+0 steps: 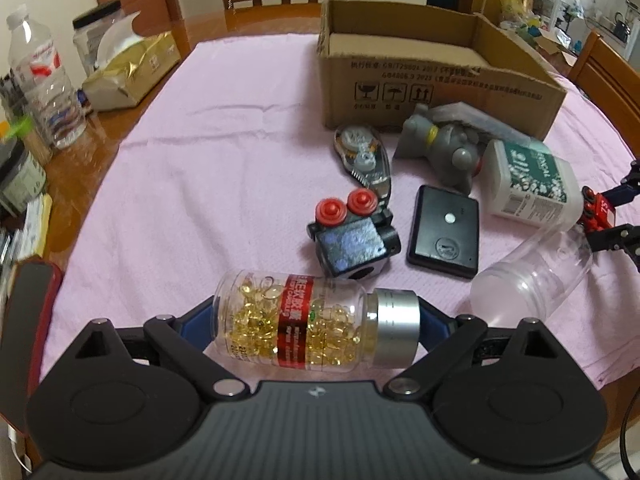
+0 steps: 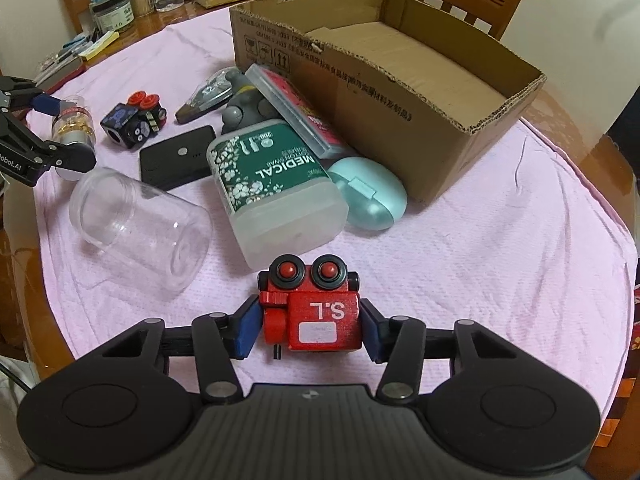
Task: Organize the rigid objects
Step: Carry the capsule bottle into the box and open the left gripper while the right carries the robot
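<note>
My left gripper [image 1: 316, 322] is shut on a clear bottle of yellow capsules [image 1: 308, 320] with a silver cap, held sideways by its ends; it also shows in the right wrist view [image 2: 74, 124]. My right gripper [image 2: 310, 326] is shut on a red toy robot [image 2: 316, 312] marked "S.L", which also shows in the left wrist view [image 1: 598, 210]. An open cardboard box [image 2: 400, 80] stands at the back of the pink cloth. In front of it lie a black toy robot [image 1: 352, 236], a black flat case [image 1: 444, 230], a white swab bottle [image 2: 276, 188] and a clear jar [image 2: 140, 228].
A grey figure [image 1: 440, 148], a tape dispenser [image 1: 364, 156], a pink-topped case [image 2: 296, 112] and a mint case [image 2: 368, 196] lie by the box. A water bottle [image 1: 44, 80], a gold pack [image 1: 132, 68] and jars stand on the wooden table at the left. Chairs surround the table.
</note>
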